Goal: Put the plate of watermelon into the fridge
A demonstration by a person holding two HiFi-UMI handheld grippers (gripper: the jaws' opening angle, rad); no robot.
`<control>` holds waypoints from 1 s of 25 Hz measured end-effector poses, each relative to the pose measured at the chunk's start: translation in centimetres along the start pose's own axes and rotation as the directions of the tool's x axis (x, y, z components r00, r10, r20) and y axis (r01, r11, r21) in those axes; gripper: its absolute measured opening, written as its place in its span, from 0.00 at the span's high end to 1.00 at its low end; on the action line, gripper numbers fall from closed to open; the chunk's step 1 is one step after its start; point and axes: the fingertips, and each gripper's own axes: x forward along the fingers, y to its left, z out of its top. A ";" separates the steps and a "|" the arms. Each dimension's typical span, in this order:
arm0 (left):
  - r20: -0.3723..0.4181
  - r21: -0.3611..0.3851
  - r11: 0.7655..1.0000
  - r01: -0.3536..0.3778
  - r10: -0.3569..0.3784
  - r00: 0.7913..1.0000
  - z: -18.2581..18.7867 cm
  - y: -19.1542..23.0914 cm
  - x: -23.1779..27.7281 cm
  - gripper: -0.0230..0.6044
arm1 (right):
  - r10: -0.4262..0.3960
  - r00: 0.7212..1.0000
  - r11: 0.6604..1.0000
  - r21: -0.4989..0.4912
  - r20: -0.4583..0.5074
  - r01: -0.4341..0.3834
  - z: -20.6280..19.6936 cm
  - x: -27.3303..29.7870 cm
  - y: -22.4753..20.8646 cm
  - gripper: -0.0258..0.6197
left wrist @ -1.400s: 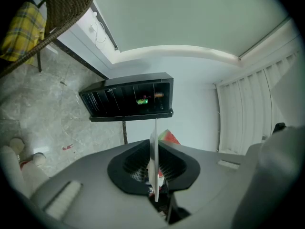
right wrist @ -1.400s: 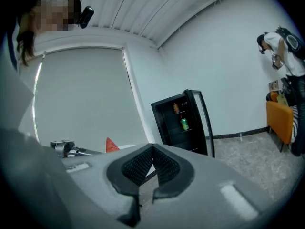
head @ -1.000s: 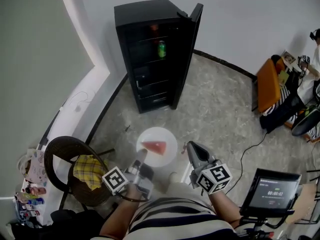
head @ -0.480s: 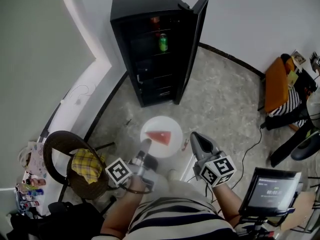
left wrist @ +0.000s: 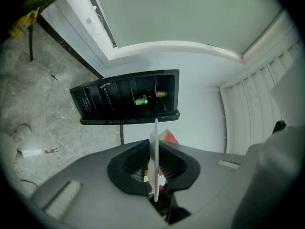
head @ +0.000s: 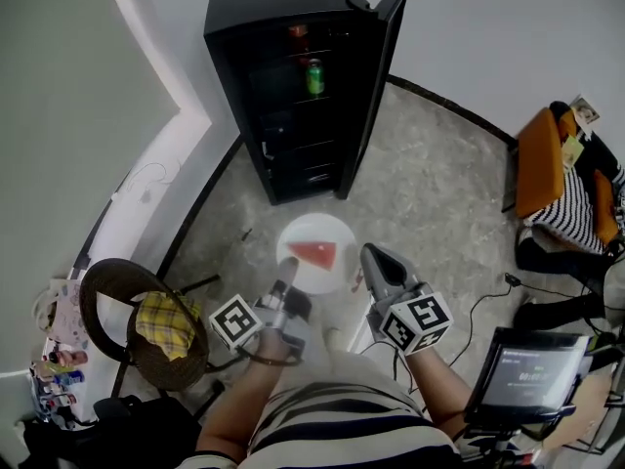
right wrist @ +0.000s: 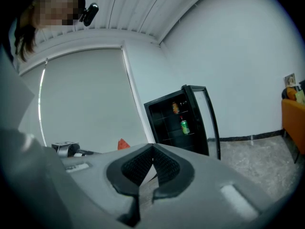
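My left tool [head: 285, 267] clamps the plate [head: 327, 228] by its rim at frame centre, watermelon [head: 314, 254] on it. My right tool [head: 372, 260], closed and empty, sits just right of it. The fridge [head: 256, 27] stands open at the top.

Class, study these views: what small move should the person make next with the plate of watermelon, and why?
Probably carry the plate forward, kept level, toward the fridge. The left gripper is shut on its rim, the watermelon slice lies on it, the door stands open, and a stretch of floor separates plate from fridge.
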 end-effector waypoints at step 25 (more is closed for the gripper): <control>-0.023 -0.007 1.000 0.001 -0.001 1.000 10.9 2.9 8.8 0.90 | -0.017 1.000 0.998 -0.053 -0.009 0.017 3.4 14.0 -2.0 0.96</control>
